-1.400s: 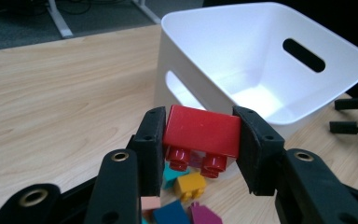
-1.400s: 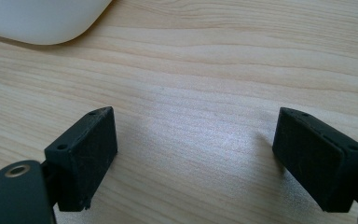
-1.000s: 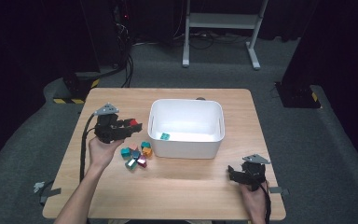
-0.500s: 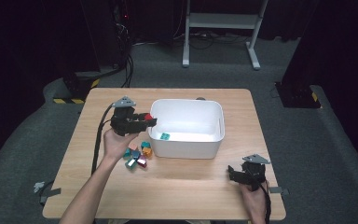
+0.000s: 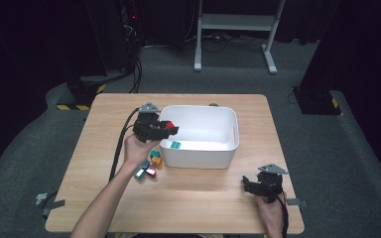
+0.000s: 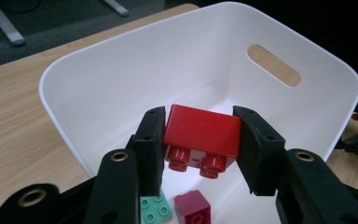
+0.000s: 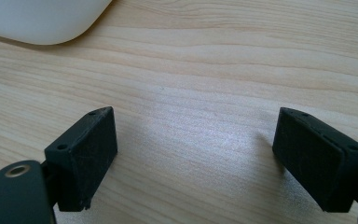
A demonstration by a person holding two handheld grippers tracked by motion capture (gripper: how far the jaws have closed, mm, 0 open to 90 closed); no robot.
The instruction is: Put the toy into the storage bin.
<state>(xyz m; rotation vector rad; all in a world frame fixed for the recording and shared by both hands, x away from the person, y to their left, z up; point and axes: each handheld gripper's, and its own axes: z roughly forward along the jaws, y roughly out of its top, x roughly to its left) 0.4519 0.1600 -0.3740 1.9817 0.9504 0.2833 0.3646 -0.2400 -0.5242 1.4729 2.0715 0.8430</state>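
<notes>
While holding: my left gripper was clamped on a red two-by-two toy brick, one pad on each side of it.
Where it was: the brick hung over the near-left corner of the white plastic bin, just inside the rim, clear of the floor of the bin.
How to do it well: I judged I should carry it a little further past the rim, lower it toward the bin floor, then part the fingers evenly so it dropped flat instead of bouncing.
What to avoid: a mint-green brick and a dark red brick lay right below; I wanted to land beside them, not knock the wall.
Brick's look: glossy red, smooth flat face up, studs pointing down and toward my camera, slightly tilted.
Other hand: my right gripper rested on the tabletop near the front right, fingers wide apart, nothing between them.
Still waiting: a cluster of small coloured bricks sat on the tabletop just left of the bin.
</notes>
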